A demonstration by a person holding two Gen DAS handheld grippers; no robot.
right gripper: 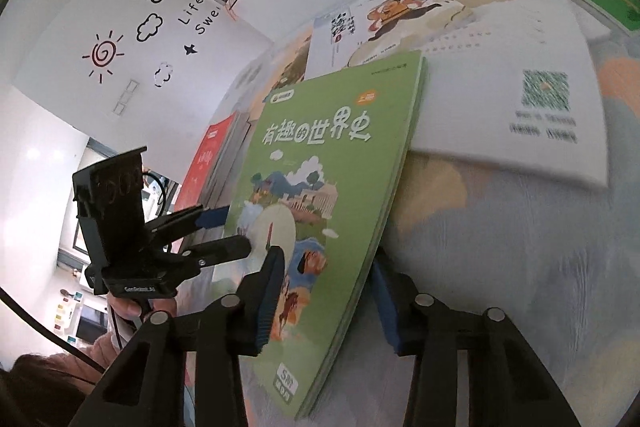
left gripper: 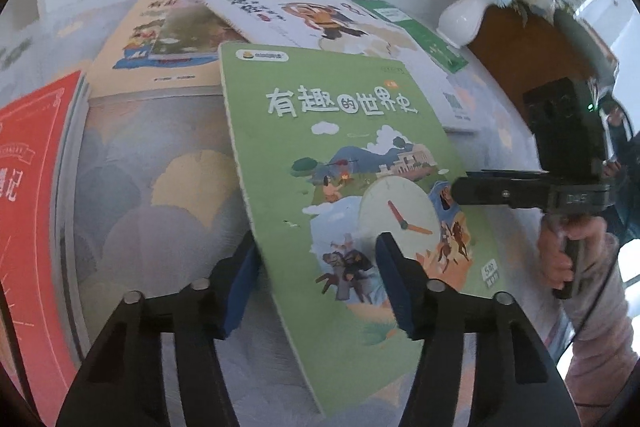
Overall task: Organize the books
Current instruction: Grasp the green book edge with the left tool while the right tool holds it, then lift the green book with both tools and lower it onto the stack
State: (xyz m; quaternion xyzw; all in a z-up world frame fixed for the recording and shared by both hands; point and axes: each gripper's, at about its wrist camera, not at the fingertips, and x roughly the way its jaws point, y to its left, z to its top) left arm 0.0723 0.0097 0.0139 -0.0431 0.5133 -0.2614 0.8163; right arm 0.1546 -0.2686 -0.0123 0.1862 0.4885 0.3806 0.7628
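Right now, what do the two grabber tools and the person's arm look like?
Both are black plastic tools with two fingers tipped in blue foam pads, joined by silver round pins. The right tool carries a boxy black camera block with a tiny green light and a black cable. The person's sleeve is soft, fuzzy and pale pink.

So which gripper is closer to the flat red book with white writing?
Left. The left gripper holds the green picture book by the edge nearest the red book; the right gripper holds the opposite edge, farther away.
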